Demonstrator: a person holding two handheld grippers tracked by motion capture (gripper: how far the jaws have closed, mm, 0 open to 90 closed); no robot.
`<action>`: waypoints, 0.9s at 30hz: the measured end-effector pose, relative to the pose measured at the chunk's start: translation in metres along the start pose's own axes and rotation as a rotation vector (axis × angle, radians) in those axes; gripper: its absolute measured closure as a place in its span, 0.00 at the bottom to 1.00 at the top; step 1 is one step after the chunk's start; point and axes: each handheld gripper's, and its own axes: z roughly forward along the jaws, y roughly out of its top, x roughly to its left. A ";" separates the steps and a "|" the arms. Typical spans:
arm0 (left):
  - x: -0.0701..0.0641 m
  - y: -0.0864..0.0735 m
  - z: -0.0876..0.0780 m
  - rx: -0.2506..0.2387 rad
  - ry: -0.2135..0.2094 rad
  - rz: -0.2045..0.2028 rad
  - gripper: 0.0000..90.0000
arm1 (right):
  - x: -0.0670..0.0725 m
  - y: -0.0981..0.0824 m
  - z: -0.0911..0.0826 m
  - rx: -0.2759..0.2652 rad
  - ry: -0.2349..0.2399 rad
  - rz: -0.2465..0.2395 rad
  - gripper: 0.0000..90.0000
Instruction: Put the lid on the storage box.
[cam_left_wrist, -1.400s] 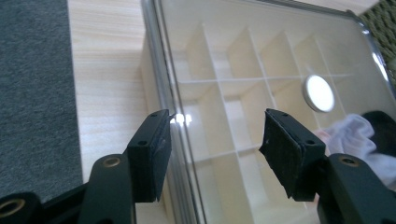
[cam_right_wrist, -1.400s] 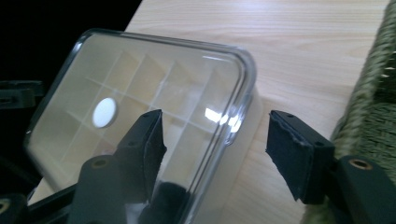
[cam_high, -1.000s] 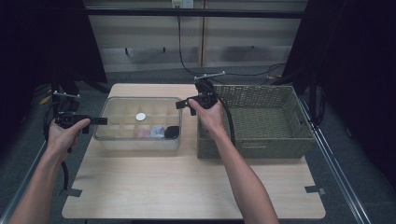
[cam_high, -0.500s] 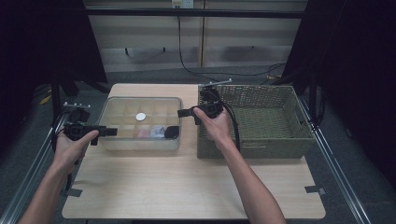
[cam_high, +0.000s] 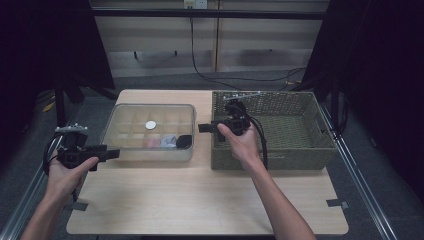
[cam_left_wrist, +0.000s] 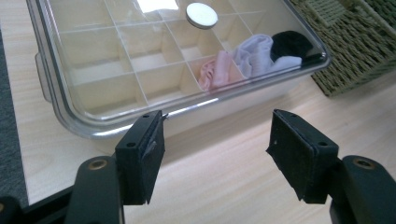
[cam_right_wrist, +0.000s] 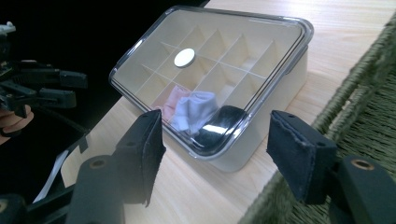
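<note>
Pale wood-grain table (cam_high: 200, 200), rectangular with rounded corners, carries everything. At its 2 o'clock part sits the woven basket (cam_high: 300, 150), olive green, rectangular, with coarse plaited walls and a hollow inside. At 10 o'clock stands the compartment box (cam_high: 150, 150), a shallow cream tray with rounded corners, split by thin walls into a grid of square cells and closed by a clear glossy lid (cam_left_wrist: 93, 60) with a grey rim. A flat round white knob (cam_left_wrist: 201, 15) sits at the lid's centre. Under the lid, in the cells along the box's 5 o'clock edge, lie soft crumpled cloths: a pink one (cam_left_wrist: 212, 74), a white one (cam_left_wrist: 254, 51) and a black one (cam_left_wrist: 292, 43), side by side.

The left gripper (cam_high: 107, 153), matte black and blocky, hovers at the box's 8 o'clock corner, just off the table's edge and pointing towards 3 o'clock. Its jaws have just been opening and now stand wide apart with nothing between them; in the left gripper view the flat rubbery pads frame bare wood near the box's front wall. The right gripper (cam_high: 205, 128) hangs in the gap between box and basket, at the box's 3 o'clock side, pointing towards 9 o'clock. Its jaws are equally wide and hold nothing.
</note>
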 end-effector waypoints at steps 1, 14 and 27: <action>-0.001 -0.003 -0.003 -0.014 0.007 -0.003 0.40 | 0.001 -0.001 -0.002 -0.004 0.001 -0.001 0.39; -0.017 -0.023 -0.025 -0.023 -0.018 0.046 0.39 | 0.009 -0.032 -0.042 -0.058 0.021 -0.020 0.39; -0.045 -0.047 -0.019 -0.042 -0.071 0.047 0.38 | 0.019 -0.069 -0.092 -0.140 0.019 -0.020 0.39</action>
